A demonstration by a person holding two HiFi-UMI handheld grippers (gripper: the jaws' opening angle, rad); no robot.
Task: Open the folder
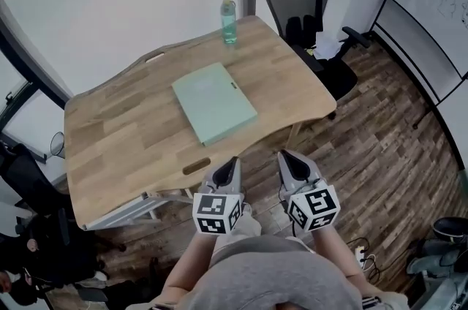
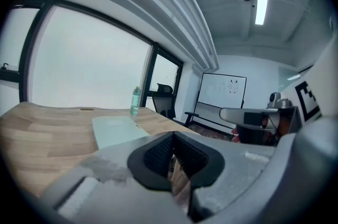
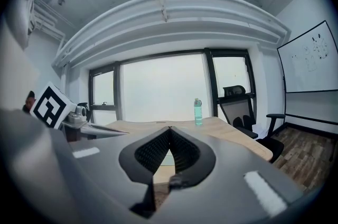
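So the folder [image 1: 214, 102] lies flat and closed mid-bench [image 1: 124, 133], ahead and slightly left of both grippers, long side running away from them; the left gripper [image 1: 231, 165] is nearer, and it and the right gripper [image 1: 287, 159] both have jaws together, empty.

Head view: high over the person, facing steeply down and forward; the table [image 1: 124, 133] sits mid-frame and well off, with the left gripper [image 1: 232, 164] and right gripper [image 1: 287, 159] close below at 6 o'clock.
Left gripper view: rides that gripper and looks nearly level along its jaws across the tabletop; the jaws are very near at 6 o'clock.
Right gripper view: the same low, nearly level look, toward the window [image 3: 163, 93]; the jaws fill 6 o'clock.
Shared: all three hold the table, bottle [image 1: 229, 22] and office chair [image 1: 300, 1]; each gripper view catches the other's marker cube [image 2: 309, 99] at its rim.
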